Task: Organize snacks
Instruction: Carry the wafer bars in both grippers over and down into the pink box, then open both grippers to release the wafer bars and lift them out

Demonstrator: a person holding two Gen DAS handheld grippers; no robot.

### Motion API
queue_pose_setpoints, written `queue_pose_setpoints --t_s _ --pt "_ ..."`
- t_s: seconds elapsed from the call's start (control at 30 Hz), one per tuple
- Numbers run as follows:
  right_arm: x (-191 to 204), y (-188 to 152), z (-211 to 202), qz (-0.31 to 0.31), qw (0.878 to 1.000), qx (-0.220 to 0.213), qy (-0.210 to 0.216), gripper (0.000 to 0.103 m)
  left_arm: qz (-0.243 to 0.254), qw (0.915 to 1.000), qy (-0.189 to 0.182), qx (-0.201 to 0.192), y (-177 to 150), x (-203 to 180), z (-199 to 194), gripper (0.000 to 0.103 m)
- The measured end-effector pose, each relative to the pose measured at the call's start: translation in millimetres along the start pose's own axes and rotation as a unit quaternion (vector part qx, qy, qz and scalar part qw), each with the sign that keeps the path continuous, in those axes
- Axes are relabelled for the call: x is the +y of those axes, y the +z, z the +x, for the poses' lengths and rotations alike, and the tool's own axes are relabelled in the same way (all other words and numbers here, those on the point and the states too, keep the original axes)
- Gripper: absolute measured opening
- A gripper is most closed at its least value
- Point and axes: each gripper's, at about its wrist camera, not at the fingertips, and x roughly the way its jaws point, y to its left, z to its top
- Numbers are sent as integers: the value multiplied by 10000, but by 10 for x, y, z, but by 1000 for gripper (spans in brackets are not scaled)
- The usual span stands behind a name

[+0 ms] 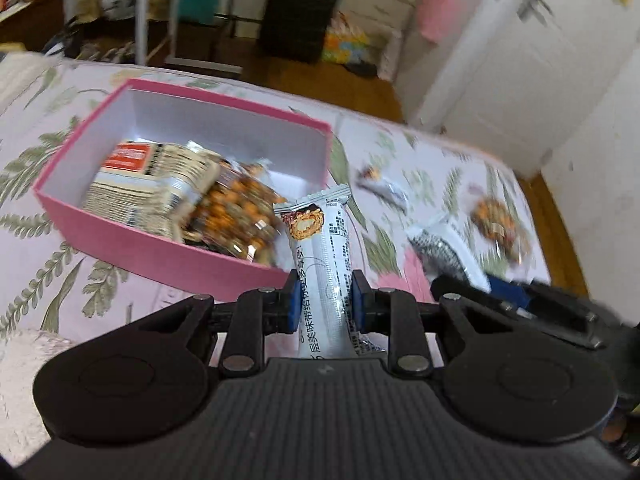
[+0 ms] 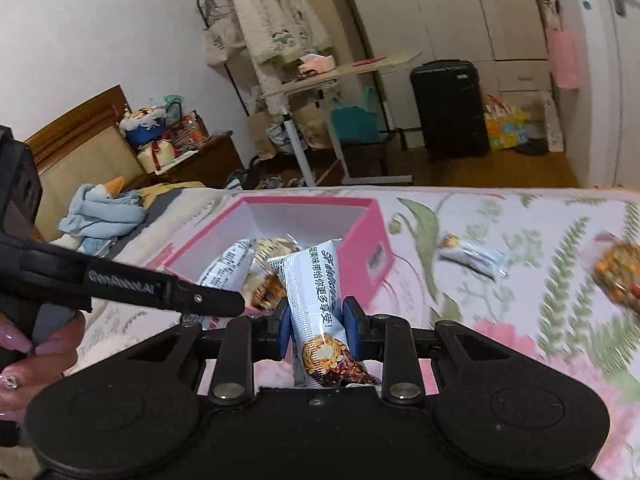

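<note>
- Left claw (image 1: 325, 300): closed on a white snack bar (image 1: 320, 256), which is pinched between the blue pads (image 1: 293, 300). The bar is held roughly upright, its crimped end and printed cake picture raised above the claw, right at the near right corner of the pink box (image 1: 132, 232).
- Right claw (image 2: 315, 328): closed on a second white snack bar (image 2: 310, 300) of the same print. This one is gripped with the cake picture at the lower end, under the pads; its upper crimped end is seen against the box opening.
- Pink box: set on the bed (image 1: 48, 264), which is covered by a floral sheet. White inner walls are noted. The box is open at the top.
- Inside the box, left wrist view: a beige packet with an orange label (image 1: 148, 184) is laid toward the left side, and a clear bag of orange-brown nuts (image 1: 236, 216) toward the near right corner, touching the beige packet.
- Loose on the bed, to the right of the box: a small white wrapped bar (image 1: 380, 184), near the far edge of the bed; a bag of mixed nuts (image 1: 496, 220), close to the right edge. Both are blurred, so print cannot be read.
- In the right wrist view the same two loose items are seen well apart from the box (image 2: 372, 248): the white bar (image 2: 472, 256) and the nut bag (image 2: 620, 276).
- The left device's black arm (image 2: 132, 284) is seen crossing that view at left, with a hand (image 2: 32, 356) wrapped on its grip.
</note>
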Motion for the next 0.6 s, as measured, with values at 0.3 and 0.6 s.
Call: queue_pose_setpoints --t_s 0.3,0.6 --pt "162 355 610 -290 9994 116 115 32 -296 9986 438 17 371 398 297 24" --pt "208 576 1321 41 9970 751 207 32 -343 9962 729 316 590 677 762 25"
